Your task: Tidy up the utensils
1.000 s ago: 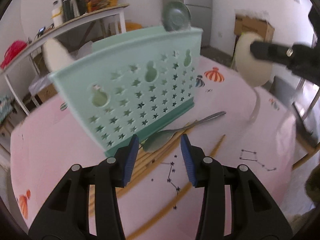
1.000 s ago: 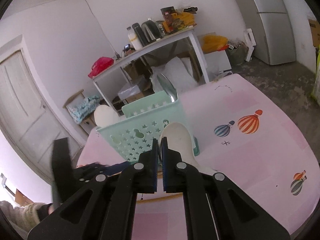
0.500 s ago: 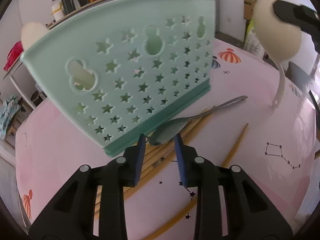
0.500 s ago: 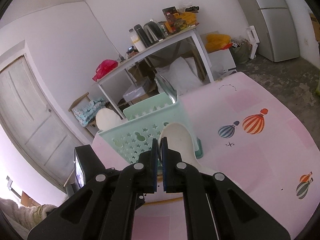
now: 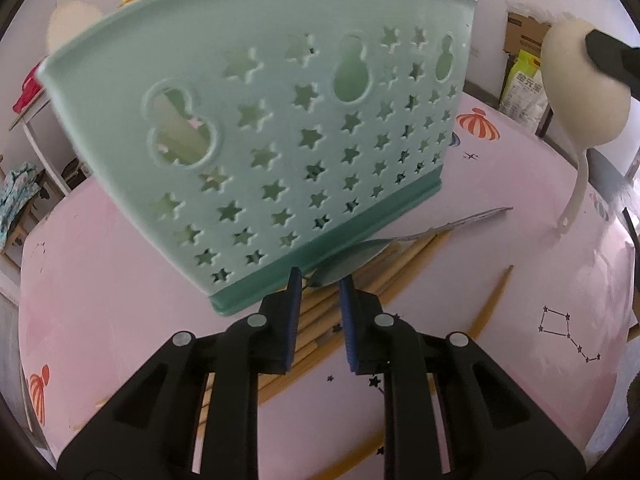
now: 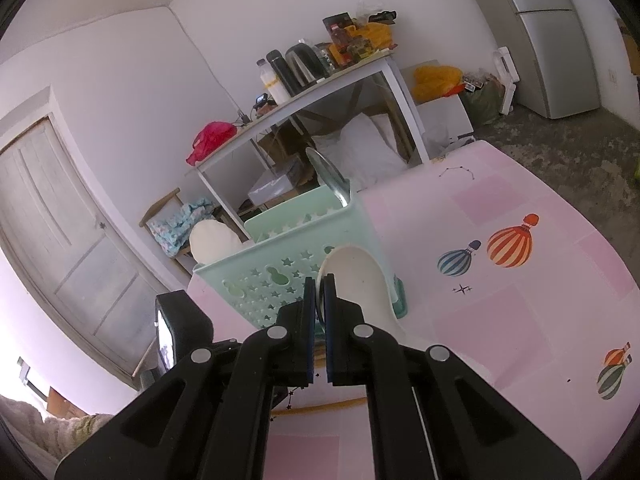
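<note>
Utensils lie and stand around a mint-green caddy (image 5: 280, 128) on the pink tabletop (image 5: 120, 280). Going left to right in my left wrist view: a cream ladle head (image 5: 70, 28) pokes up behind the caddy's left corner. The caddy's star-punched wall fills the middle, tilted in this view, its darker base touching the cloth. Just in front of the base, my left gripper (image 5: 319, 280) hangs partly parted, jaws either side of the bowl of a metal spoon (image 5: 352, 258); whether the pads touch it I cannot tell. The spoon's handle runs off to the right, lying across a bundle of wooden chopsticks (image 5: 384, 276). One loose chopstick (image 5: 494, 300) lies apart, further right. At far right, a cream plastic ladle (image 5: 580, 92) hangs in the air, bowl up, handle pointing down near the tabletop, pinched by my other gripper's black finger.

Right wrist view, left to right: the left gripper's body shows dark at lower left. The caddy (image 6: 280, 264) stands mid-frame, with a metal spoon bowl (image 6: 330, 178) sticking up from its back compartment. My right gripper (image 6: 319, 292) is clenched on the cream ladle's (image 6: 356, 276) bowl rim, held in front of the caddy. Balloon prints mark the cloth to the right.
</note>
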`<state>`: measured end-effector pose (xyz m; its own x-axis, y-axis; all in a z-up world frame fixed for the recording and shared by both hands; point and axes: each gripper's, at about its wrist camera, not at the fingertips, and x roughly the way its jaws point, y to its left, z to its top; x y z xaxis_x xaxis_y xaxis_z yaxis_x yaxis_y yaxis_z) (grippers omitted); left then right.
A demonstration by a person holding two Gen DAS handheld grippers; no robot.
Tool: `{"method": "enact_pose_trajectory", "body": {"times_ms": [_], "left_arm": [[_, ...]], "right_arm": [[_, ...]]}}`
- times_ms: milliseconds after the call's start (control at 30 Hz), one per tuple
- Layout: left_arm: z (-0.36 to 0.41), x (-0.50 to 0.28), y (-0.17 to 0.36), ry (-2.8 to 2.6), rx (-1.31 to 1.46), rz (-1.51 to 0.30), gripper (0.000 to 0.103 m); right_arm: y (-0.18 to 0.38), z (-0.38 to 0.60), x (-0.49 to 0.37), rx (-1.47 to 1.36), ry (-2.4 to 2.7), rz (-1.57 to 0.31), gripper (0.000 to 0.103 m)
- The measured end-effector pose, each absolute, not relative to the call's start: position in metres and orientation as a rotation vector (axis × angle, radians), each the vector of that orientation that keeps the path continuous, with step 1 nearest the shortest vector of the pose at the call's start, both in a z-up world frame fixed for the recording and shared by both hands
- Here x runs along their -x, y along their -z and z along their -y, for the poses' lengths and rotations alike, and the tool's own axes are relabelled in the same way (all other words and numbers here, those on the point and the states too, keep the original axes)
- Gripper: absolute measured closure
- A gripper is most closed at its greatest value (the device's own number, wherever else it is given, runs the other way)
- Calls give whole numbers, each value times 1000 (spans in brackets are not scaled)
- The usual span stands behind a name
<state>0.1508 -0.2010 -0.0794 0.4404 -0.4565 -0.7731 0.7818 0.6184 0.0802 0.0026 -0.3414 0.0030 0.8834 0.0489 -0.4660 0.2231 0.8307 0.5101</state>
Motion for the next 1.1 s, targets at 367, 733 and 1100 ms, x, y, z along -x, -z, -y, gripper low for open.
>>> {"method": "enact_pose_trajectory", "body": {"times_ms": [367, 733, 1100], "left_arm": [[200, -126, 58, 849, -499, -665, 103], [167, -99, -15, 907, -364, -574, 103], [108, -101, -105, 866, -161, -473, 103]], "right_arm": [[-2, 344, -1, -596, 101, -477, 99], [-6, 350, 12, -620, 104, -448, 99], [-8, 359, 23, -626, 116, -425, 99]]}}
